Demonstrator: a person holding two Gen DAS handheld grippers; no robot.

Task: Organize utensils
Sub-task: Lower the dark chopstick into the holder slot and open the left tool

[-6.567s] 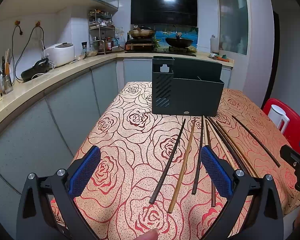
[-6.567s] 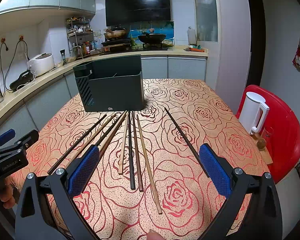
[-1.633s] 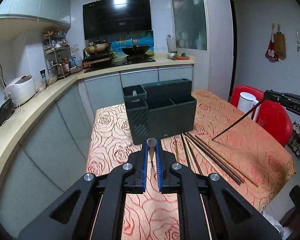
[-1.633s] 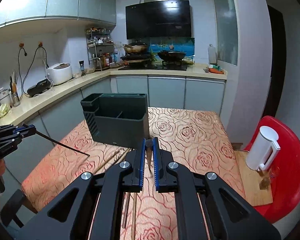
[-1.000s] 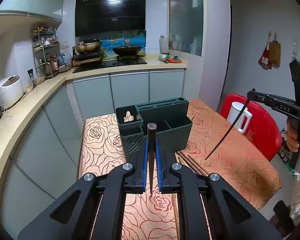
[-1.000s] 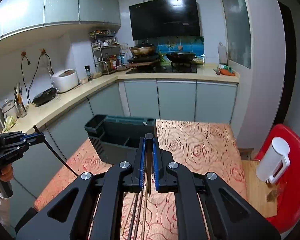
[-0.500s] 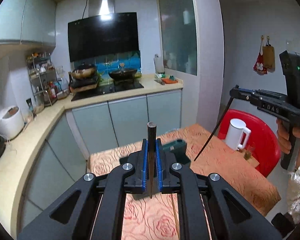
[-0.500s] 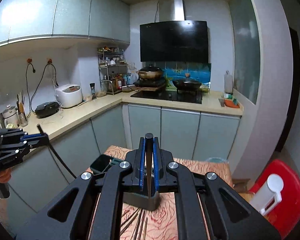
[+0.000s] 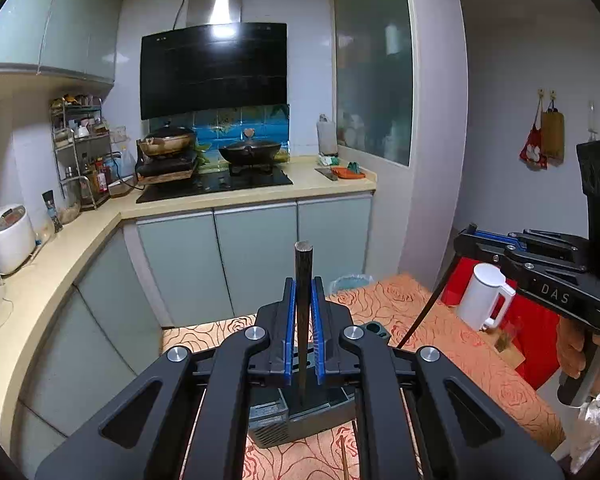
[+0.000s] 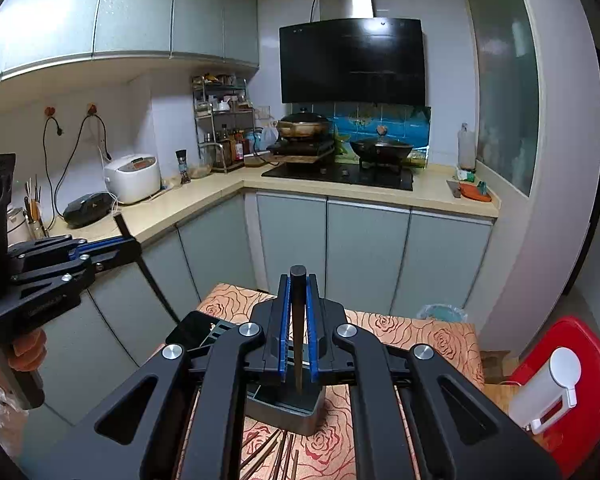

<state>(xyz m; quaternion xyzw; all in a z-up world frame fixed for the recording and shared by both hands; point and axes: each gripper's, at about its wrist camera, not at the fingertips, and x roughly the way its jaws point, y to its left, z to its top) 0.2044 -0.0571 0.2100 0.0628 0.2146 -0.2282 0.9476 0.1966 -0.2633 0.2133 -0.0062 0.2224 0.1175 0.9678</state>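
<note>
My left gripper (image 9: 303, 285) is shut on a dark chopstick (image 9: 303, 256) that stands nearly upright between the blue pads, its lower end over the dark utensil holder (image 9: 276, 424). In the right wrist view my right gripper (image 10: 298, 280) is likewise shut on a dark chopstick (image 10: 299, 360) above the holder (image 10: 296, 414). Each gripper also shows in the other's view, held high beside the table with its chopstick slanting down: right gripper (image 9: 466, 236), left gripper (image 10: 128, 244). Several loose chopsticks (image 10: 276, 456) lie on the rose-patterned tablecloth (image 10: 420, 332) in front of the holder.
A white jug (image 10: 548, 392) stands on a red chair (image 10: 596, 360) right of the table. Grey cabinets and a beige counter (image 10: 204, 196) wrap the left and far sides, with pans on the hob (image 9: 220, 180). A bin (image 10: 440, 312) sits behind the table.
Both grippers have risen with their chopsticks still gripped. The holder and table have sunk to the bottom of both views, mostly behind the gripper bodies.
</note>
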